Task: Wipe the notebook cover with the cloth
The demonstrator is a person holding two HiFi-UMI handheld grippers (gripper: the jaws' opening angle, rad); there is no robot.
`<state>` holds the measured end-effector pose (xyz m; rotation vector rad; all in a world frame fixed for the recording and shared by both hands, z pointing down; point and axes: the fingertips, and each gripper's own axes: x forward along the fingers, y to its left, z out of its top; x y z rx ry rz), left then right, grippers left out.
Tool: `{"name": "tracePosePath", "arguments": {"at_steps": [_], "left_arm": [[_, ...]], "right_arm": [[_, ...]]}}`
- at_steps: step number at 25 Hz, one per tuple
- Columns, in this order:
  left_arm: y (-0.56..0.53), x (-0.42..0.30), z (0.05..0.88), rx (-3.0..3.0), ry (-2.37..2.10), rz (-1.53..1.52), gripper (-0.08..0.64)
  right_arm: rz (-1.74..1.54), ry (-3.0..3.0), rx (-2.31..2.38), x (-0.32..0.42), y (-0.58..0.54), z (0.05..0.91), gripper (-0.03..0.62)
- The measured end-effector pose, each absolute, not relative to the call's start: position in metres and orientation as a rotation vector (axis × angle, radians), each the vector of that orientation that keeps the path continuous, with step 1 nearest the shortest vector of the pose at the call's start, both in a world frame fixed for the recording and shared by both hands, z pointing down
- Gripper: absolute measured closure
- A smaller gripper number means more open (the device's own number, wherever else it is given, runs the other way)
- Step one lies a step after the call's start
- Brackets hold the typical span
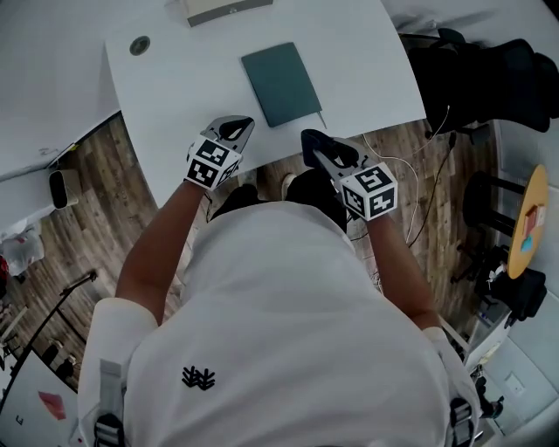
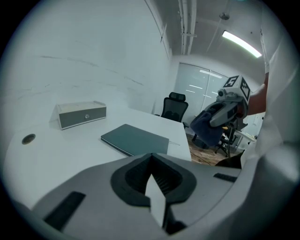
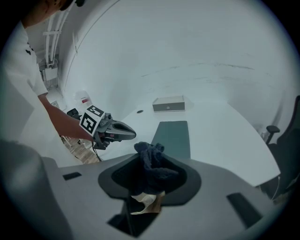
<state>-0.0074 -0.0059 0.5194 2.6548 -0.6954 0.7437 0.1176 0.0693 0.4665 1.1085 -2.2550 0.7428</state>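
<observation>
The notebook (image 1: 281, 83) is laid flat and closed on the white table (image 1: 175, 105), near its front edge. The dark cloth (image 3: 149, 164) is clamped in the right gripper (image 1: 316, 148), short of the cover. The left gripper (image 1: 238, 129) is pressed together on nothing. Wiping is judged not yet begun; next, the cloth must be lowered onto the cover.

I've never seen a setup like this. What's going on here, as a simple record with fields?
Setting: white table, a person at its near edge
Notebook: dark green, closed, lying flat on the table
Cloth: dark, bunched, in the right gripper's jaws
Right gripper: shut on the cloth, short of the notebook, not touching it
Left gripper: jaws together, nothing in them, level with the right one
Also on table: grey box at the far edge
Wiping: not yet begun
</observation>
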Motion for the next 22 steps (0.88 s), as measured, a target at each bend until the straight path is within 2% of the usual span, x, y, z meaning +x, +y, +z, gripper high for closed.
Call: {"name": "tracePosePath", "arguments": {"at_steps": [14,22], "left_arm": [[-0.047,0.025,0.556,2.690,-0.643,0.802,0.554],[-0.043,0.032,0.564,2.760,-0.631,1.022,0.554]], "right_arm": [[0.751,-2.197,1.023,0.094,0.020,0.498,0.471],[0.809,-2.208,0.910,0.068,0.007,0.516,0.471]]}}
